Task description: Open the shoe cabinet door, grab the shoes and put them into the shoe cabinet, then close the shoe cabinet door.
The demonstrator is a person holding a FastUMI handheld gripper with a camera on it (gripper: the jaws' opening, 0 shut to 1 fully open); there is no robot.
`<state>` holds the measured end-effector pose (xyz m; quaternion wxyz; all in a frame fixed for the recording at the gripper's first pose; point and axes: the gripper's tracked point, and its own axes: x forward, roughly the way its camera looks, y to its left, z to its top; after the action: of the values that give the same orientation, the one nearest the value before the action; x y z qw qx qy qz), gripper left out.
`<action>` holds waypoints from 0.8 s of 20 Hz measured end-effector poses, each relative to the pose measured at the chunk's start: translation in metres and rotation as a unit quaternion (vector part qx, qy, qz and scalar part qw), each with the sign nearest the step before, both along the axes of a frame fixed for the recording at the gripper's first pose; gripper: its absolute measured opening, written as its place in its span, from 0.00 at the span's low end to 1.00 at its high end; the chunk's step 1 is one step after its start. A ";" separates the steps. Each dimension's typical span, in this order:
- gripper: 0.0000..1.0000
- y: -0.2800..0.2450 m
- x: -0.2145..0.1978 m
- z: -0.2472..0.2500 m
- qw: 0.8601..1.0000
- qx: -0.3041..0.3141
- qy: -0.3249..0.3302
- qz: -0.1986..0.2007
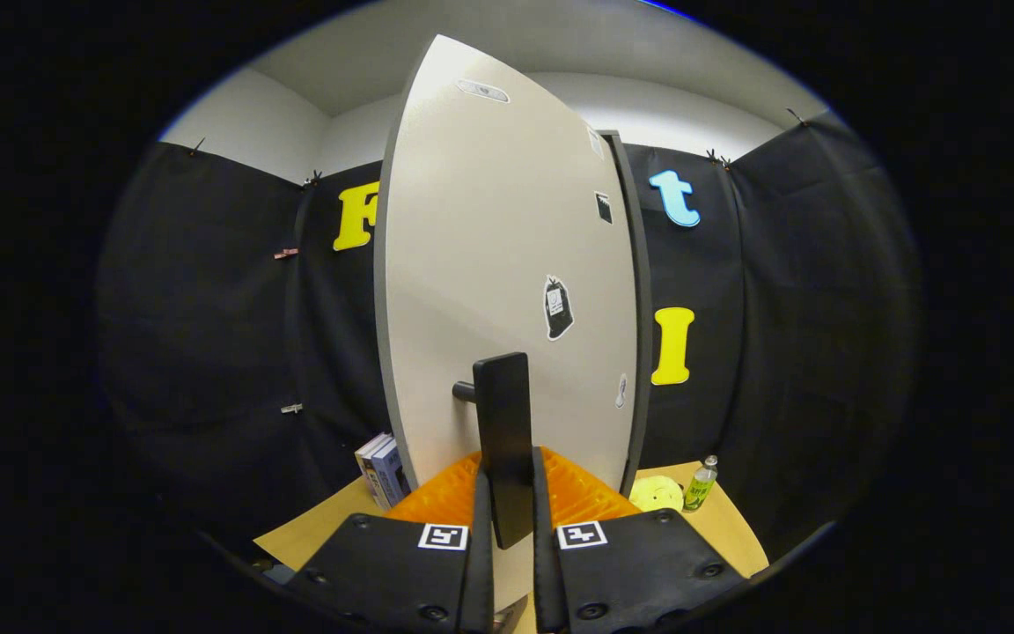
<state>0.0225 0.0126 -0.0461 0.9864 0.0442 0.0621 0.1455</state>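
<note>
The shoe cabinet door [498, 264] is the biggest thing here, a pale panel with a grey edge that rises from the tongs toward twelve o'clock and leans a little to eleven. It stands swung out, its face turned to the camera. At its one o'clock edge a dark grey strip of the shoe cabinet [639, 299] frame shows, running top to bottom. A few small stickers sit on the panel; the clearest, a black one [557, 307], lies at about one o'clock of the handle.

The worktop [736, 528] is light brown and spreads out at the foot of the door, toward four and eight o'clock of the tongs.

The door handle [503, 440] is a black upright bar held off the panel by a short peg at its nine o'clock side. The tongs [504, 519] are closed down on the lower end of this bar, one finger pressing each side of it.

Two small books [384, 468] stand on the worktop at ten o'clock of the tongs, just beside the door's foot. At two o'clock of the tongs lies a round yellow thing [657, 493], and touching or just beside it at its three o'clock stands a small green bottle [700, 483] with a pale cap.
</note>
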 end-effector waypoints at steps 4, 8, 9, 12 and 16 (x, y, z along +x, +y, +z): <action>0.23 -0.024 -0.005 0.001 1.000 0.005 -0.002 -0.022; 0.22 -0.042 -0.008 0.001 0.999 -0.003 0.002 -0.038; 0.22 -0.046 -0.007 0.001 0.999 -0.004 0.002 -0.041; 0.22 -0.060 -0.006 0.001 0.999 -0.009 0.002 -0.051; 0.22 -0.077 -0.005 0.001 0.999 -0.011 -0.001 -0.047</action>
<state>0.0173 -0.0649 -0.0451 0.9927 0.0358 0.0604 0.0982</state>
